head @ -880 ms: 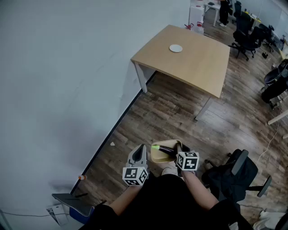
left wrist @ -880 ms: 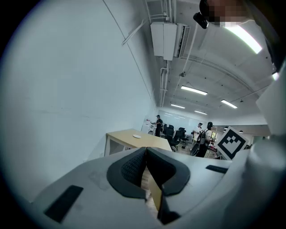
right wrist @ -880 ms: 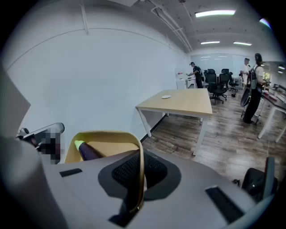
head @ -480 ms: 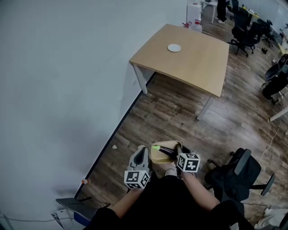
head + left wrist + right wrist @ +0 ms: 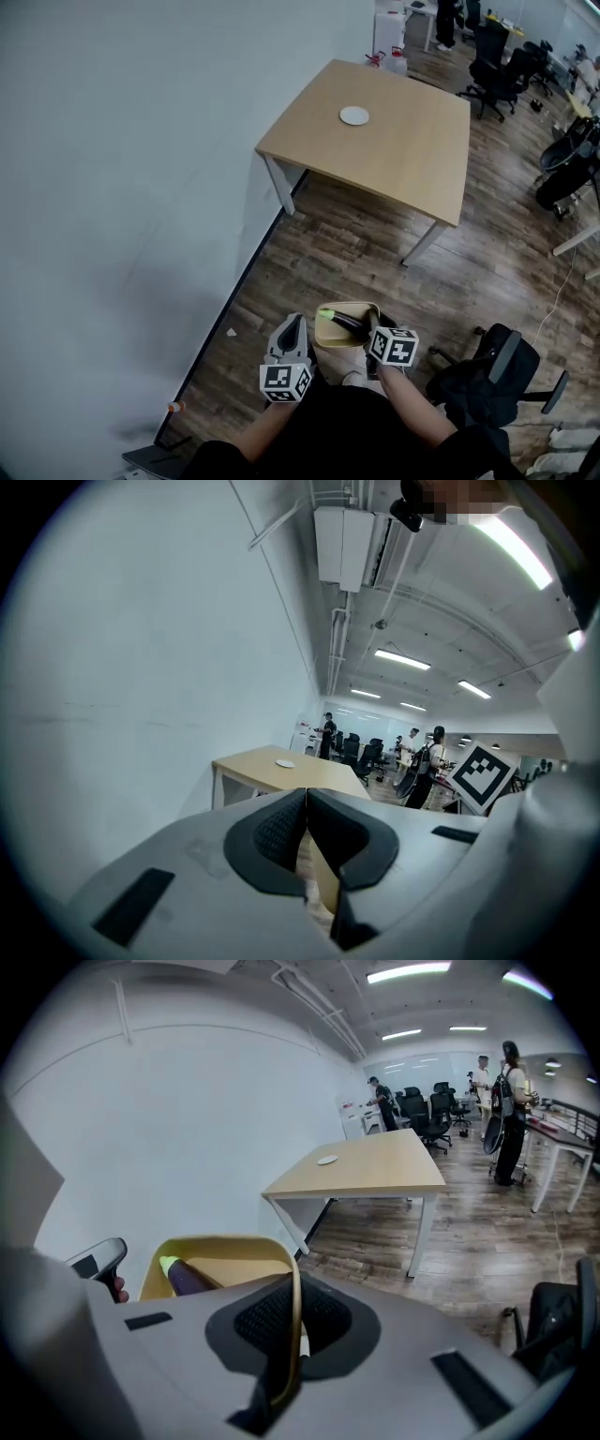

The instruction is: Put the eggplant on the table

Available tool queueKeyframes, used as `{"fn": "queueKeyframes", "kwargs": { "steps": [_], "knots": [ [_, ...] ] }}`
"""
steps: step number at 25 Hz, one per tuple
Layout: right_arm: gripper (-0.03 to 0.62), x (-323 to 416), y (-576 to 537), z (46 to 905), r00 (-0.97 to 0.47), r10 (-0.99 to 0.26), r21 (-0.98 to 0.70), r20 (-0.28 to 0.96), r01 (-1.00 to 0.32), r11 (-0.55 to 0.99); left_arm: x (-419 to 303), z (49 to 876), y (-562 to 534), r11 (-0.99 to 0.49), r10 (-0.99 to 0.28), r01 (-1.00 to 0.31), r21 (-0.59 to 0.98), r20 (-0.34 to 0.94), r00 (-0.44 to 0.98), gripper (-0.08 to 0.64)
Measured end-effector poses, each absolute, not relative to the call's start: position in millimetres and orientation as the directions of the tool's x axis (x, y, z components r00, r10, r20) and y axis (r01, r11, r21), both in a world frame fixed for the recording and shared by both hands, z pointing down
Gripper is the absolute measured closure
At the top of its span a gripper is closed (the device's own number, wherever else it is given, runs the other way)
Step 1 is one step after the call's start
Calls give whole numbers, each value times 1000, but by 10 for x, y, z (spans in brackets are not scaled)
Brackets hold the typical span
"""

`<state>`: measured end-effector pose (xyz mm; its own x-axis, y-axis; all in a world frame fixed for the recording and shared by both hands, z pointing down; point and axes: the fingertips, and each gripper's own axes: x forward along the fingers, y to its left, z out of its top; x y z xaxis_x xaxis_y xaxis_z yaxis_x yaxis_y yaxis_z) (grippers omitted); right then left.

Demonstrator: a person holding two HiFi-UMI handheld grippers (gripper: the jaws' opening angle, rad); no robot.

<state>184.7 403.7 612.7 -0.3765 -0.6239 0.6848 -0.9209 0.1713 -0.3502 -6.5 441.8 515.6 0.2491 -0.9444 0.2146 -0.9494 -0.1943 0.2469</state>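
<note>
Wood-plank flooring (image 5: 356, 234) and a plain pale wall (image 5: 122, 187) are recorded in the head view. A light wooden table (image 5: 403, 141) with a smooth flat top and thin white legs stands well ahead of the fingertips, and a small white disc (image 5: 354, 115) lies on it.

A shallow yellow-tan tray (image 5: 352, 306) with thin walls and rounded corners is carried between the two grippers. The right gripper (image 5: 373, 328) is closed on the tray's rim: in the right gripper view the thin rim (image 5: 292, 1335) is pinched between the ribbed black pads (image 5: 328, 1321). The left gripper (image 5: 296, 323) is also closed. Its pads (image 5: 272, 836) meet at the tips on a thin tan edge that widens below them, read as the tray's wall.

The eggplant (image 5: 345, 322), dark, glossy and slender with a bright green cap, lies in the tray just ahead of the right fingers, not on the table.

In the right gripper view only the green cap and a short purple length of the eggplant (image 5: 187, 1282) are seen; the remainder is hidden behind the gripper body. Distant figures and a black office chair (image 5: 487, 375) are too small for detail.

Compared with the earlier head view, the table is seen lower and further left; the grip on the tray is unchanged.
</note>
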Motion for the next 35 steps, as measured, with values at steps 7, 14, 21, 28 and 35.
{"fn": "queueKeyframes", "kwargs": {
  "steps": [7,14,21,28,35],
  "knots": [
    [528,1392,3165,6252,-326,-602,-303,729,-942,144,-437,5288,3415,-265,-913,-916,302,228,339,545],
    [528,975,2470,6261,-274,-587,-274,761,-957,92,-990,5341,2633,-284,-900,-901,329,232,368,545],
    [528,574,1920,6138,-223,-616,-240,756,-969,57,-1485,5271,1985,-316,-892,-889,331,217,397,545],
    [528,236,1631,6188,-196,-621,-229,759,-973,28,-1754,5287,1575,-365,-872,-868,337,203,445,545],
    [528,219,1403,6162,-177,-653,-242,736,-970,-10,-1853,5337,1367,-376,-864,-859,347,205,461,545]
  ]
}}
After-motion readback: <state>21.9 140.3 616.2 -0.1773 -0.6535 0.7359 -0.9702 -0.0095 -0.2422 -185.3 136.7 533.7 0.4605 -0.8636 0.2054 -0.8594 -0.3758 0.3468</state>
